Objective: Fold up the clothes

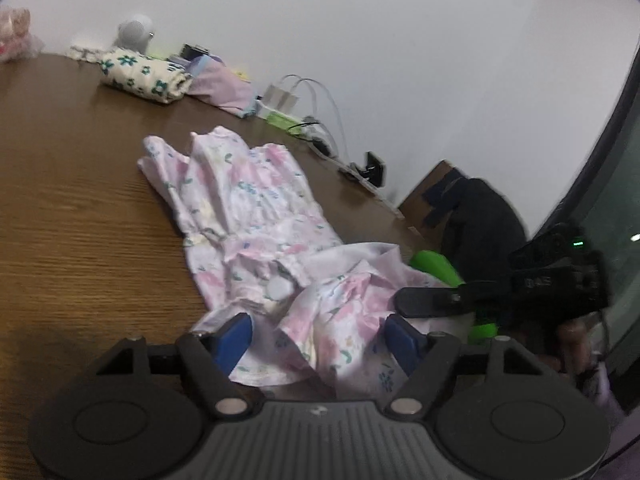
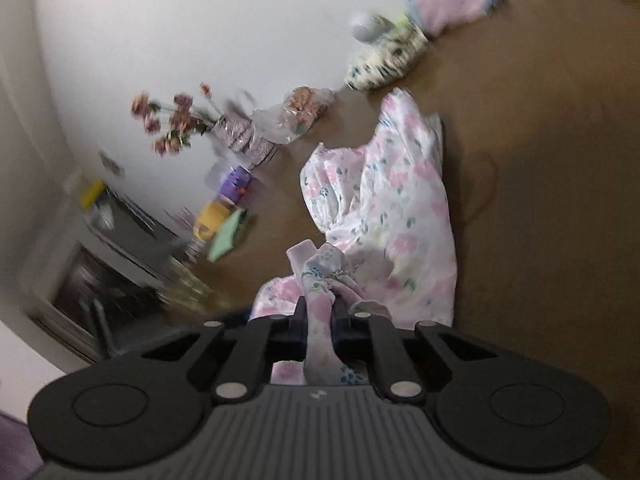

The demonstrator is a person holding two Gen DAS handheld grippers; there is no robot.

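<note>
Floral garment [image 1: 256,216] on worktop [image 1: 80,220]; right gripper [image 2: 320,312] jaws pinch its fabric, left gripper [image 1: 320,336] jaws spread wide.

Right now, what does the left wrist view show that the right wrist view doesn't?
Left wrist only: chargers and cables by the wall, cardboard box, open left tongs over cloth. Right wrist only: flowers, plastic bag, right tongs shut on a bunch of fabric. Both: floral garment, folded clothes, brown table.
</note>
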